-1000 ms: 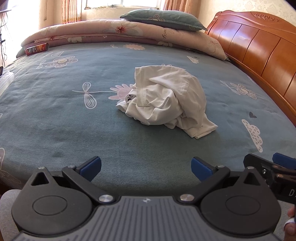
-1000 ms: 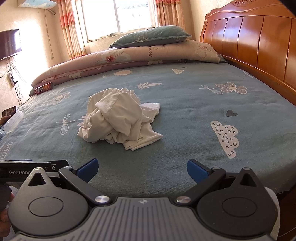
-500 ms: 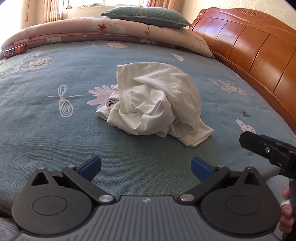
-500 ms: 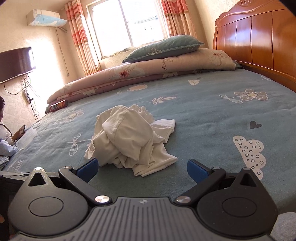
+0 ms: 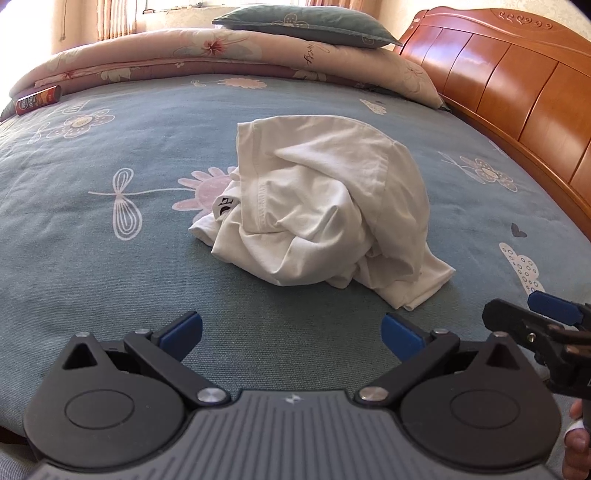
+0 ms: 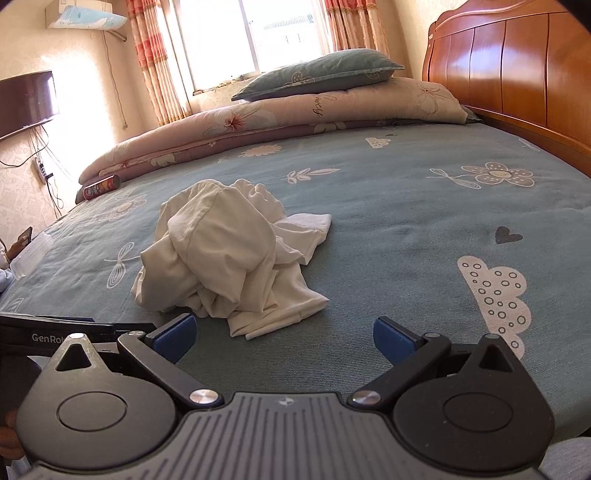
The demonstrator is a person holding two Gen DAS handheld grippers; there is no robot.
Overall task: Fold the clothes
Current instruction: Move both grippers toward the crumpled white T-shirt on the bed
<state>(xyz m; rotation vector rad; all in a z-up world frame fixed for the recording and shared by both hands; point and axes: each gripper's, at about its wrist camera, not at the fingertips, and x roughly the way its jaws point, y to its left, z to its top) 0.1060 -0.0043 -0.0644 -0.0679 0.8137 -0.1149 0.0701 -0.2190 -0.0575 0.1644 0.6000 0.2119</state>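
Nearest the cameras, the left tongs [image 5: 291, 328] and the right tongs [image 6: 284, 334] are held wide apart and empty just short of the white garment [image 5: 325, 206], with nothing gripped and no cloth touched. The white garment is seen crumpled in a heap on the bed [image 5: 110, 266], a hemmed corner trailing toward the tongs, so no fold is judged to be made and the spreading, flattening and folding are all left to do. Beyond the white garment, a rolled quilt [image 5: 229, 51] with a pillow [image 5: 306, 20] on it is seen, well apart.
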